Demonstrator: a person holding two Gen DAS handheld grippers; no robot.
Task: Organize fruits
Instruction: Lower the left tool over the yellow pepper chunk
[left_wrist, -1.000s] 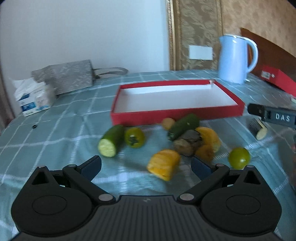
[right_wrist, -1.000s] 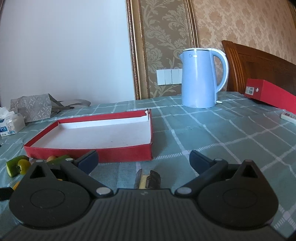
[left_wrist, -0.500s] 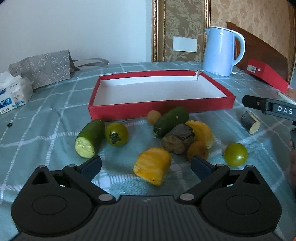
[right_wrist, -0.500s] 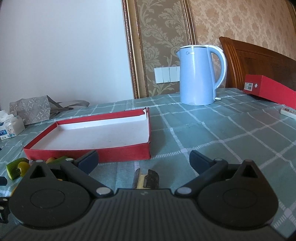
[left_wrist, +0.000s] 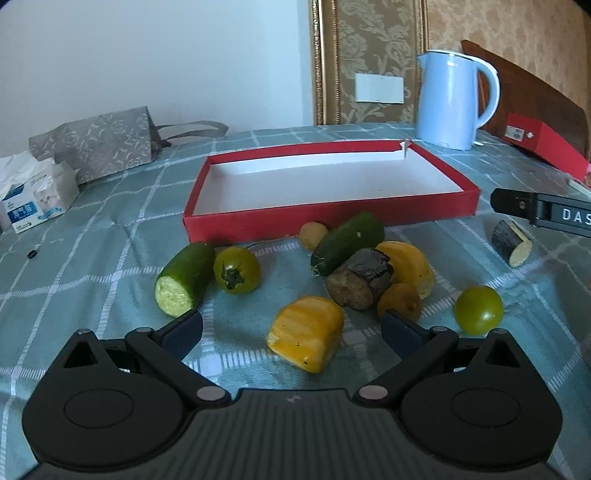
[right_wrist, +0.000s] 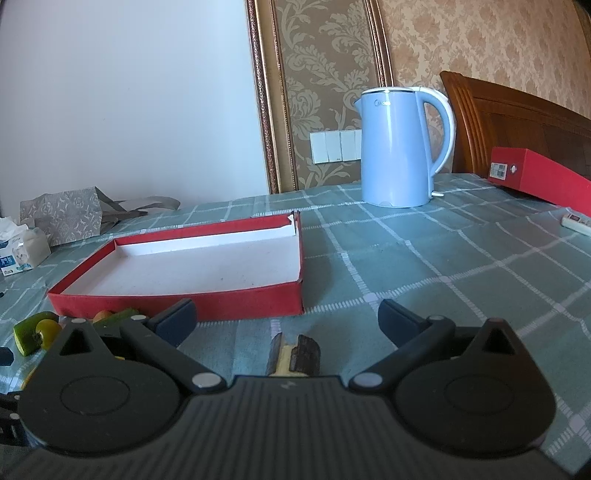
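Taking the shallow red cardboard tray with a white floor (left_wrist: 328, 218) as the landmark, everything sits on a counter (left_wrist: 92, 236) covered in teal checked cloth. Far to the tray's left stand a white tissue pack (left_wrist: 35, 197) and a grey patterned paper bag (left_wrist: 96, 147). Just in front of the tray's near wall, toward its left corner, a cut green cucumber half (left_wrist: 184, 278) lies touching a round green tomato (left_wrist: 236, 269). Nearer the camera than these, the left gripper (left_wrist: 291, 326) has its jaws spread wide with nothing between the pads; a yellow ridged fruit chunk (left_wrist: 306, 338) rests on the cloth between them, untouched. In front of the tray's middle, a small tan round fruit (left_wrist: 313, 235) sits beside a second dark green cucumber piece (left_wrist: 349, 242), which leans on a brown-black lump (left_wrist: 360, 282) and yellow-orange pieces (left_wrist: 408, 271). A second green tomato (left_wrist: 478, 309) lies apart, in front of the tray's right end. Off the tray's right corner lies a dark-skinned, pale-fleshed cut piece (left_wrist: 511, 248); the right gripper (right_wrist: 286, 319) is over it, jaws spread, gripping nothing. Behind the tray's right corner stands a pale blue electric kettle (left_wrist: 448, 99), and further right a red box (right_wrist: 539, 179).
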